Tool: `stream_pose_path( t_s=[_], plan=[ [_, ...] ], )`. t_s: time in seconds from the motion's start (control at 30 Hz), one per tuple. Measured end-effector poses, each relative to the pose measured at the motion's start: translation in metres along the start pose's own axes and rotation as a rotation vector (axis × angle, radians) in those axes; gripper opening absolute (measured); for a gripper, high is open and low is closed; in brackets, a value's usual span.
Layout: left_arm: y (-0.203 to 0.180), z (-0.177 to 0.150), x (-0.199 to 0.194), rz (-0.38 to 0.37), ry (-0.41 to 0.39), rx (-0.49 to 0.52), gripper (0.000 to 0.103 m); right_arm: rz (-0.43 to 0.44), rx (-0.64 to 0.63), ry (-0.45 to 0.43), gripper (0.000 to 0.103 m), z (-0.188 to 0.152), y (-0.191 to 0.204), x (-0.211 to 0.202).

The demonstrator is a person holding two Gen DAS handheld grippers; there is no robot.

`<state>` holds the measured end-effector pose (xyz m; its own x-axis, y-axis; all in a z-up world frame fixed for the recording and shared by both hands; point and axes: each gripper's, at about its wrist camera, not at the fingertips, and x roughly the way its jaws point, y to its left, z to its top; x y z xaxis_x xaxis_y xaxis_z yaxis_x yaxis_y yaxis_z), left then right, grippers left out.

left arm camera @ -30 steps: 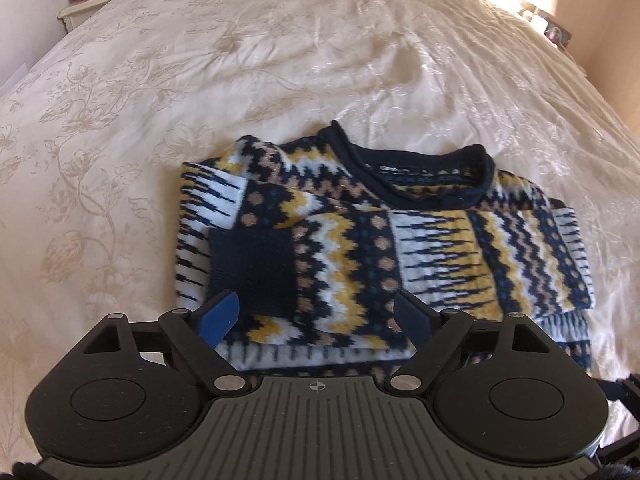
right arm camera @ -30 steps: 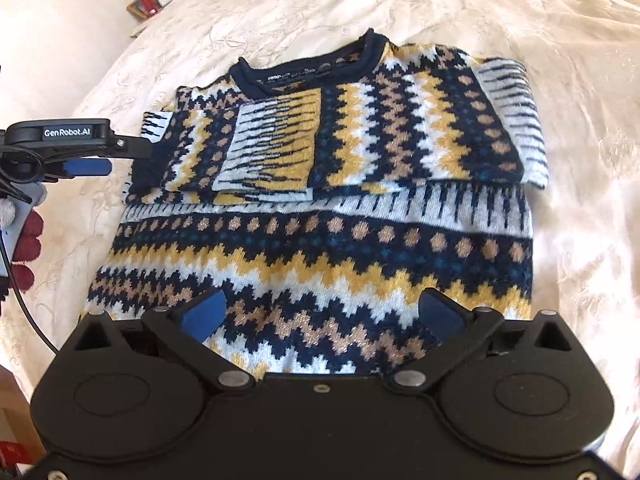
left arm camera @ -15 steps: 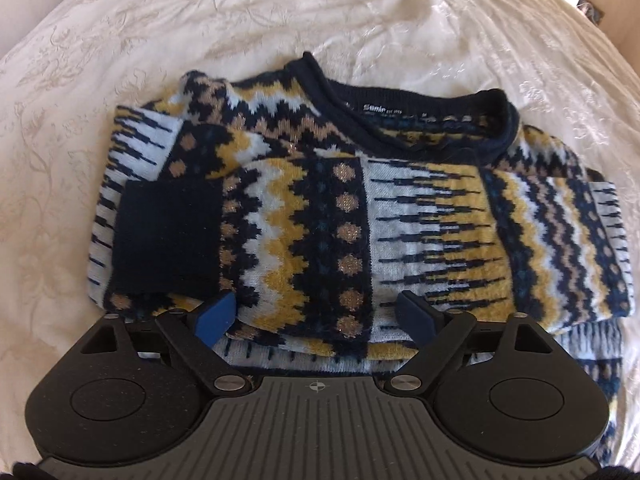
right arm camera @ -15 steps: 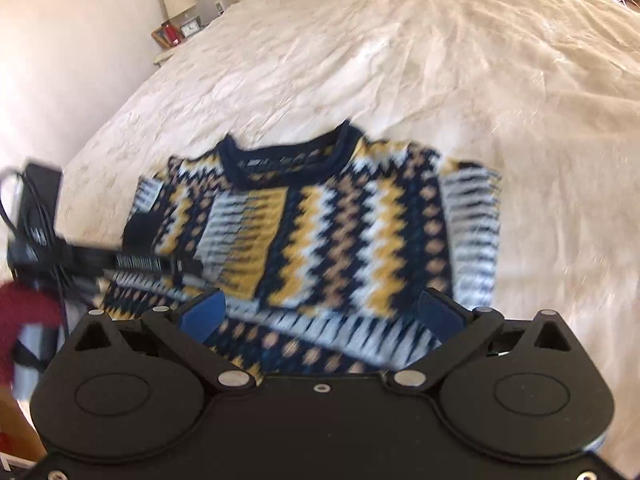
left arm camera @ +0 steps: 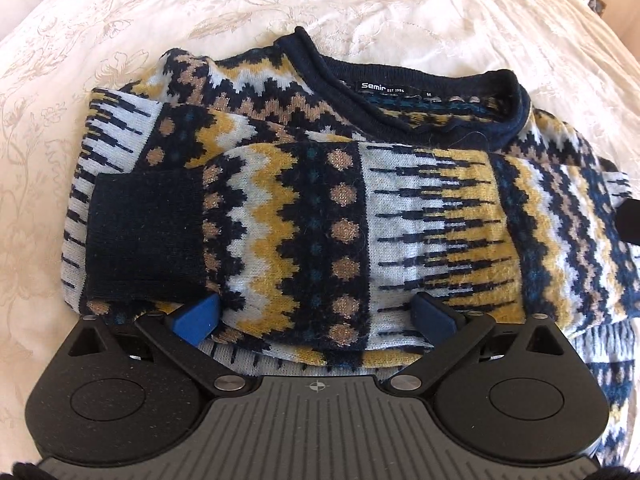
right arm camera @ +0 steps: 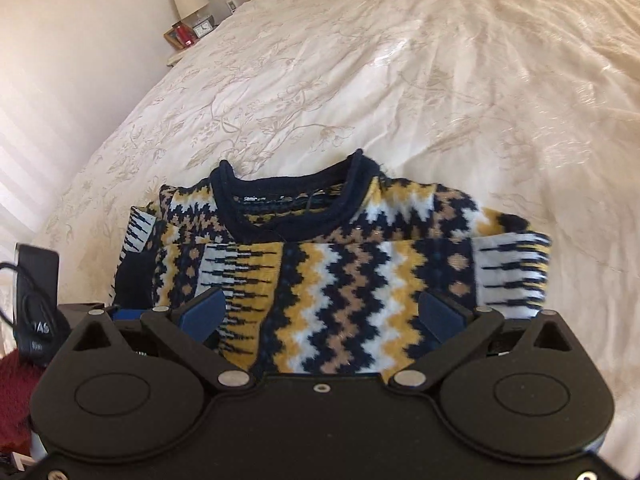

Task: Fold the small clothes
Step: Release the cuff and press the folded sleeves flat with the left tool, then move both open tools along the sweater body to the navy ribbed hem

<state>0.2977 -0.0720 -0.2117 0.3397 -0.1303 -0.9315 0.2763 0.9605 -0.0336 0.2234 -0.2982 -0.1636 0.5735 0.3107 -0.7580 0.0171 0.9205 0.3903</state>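
Knitwear: sweater, patterned in navy, mustard, white and tan, is lying on the bedspread with both sleeves folded across its chest.
Neckline: navy collar is pointing away from both cameras, with a small black label showing inside it.
Cuff: plain navy cuff is resting on the sweater's left side in the left wrist view, at the end of the topmost sleeve.
Left gripper: is hanging steeply over the lower edge of the folded sleeve, its jaws opening wide; the blue pads are sitting very close to the knit, apparently not pinching it, though contact is hard to judge here.
Right gripper: is hovering above the sweater's near half with jaws spread wide and nothing held between them.
Bedding: cream bedspread with a floral pattern is stretching out beyond the sweater.
Background: lamp and a small clock are standing on a bedside table in the right wrist view.
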Motion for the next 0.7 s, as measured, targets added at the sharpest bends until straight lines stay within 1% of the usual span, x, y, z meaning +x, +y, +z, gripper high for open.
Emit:
stream_pose_path(
  t_s=[0.1,0.2,0.3,0.37,0.43,0.7],
  plan=[
    [0.0,-0.001,0.0,0.002,0.003,0.001,0.103,-0.003,0.002,0.036,0.103,-0.002,-0.006,0.016],
    [0.0,0.001,0.001,0.003,0.008,0.003,0.103,-0.06,0.017,0.073,0.103,-0.007,-0.02,0.027],
    [0.0,0.002,0.001,0.003,0.008,0.003,0.103,-0.123,-0.005,0.087,0.103,-0.011,-0.033,0.029],
    [0.0,0.002,0.001,0.005,0.009,0.003,0.103,-0.149,-0.026,0.09,0.103,-0.012,-0.037,0.028],
    [-0.001,0.003,0.001,0.006,0.009,0.003,0.103,-0.156,-0.028,0.09,0.102,-0.012,-0.038,0.024],
    [0.003,-0.001,-0.022,-0.005,-0.016,-0.008,0.103,-0.165,0.024,0.035,0.102,-0.016,-0.031,-0.01]
  ],
)
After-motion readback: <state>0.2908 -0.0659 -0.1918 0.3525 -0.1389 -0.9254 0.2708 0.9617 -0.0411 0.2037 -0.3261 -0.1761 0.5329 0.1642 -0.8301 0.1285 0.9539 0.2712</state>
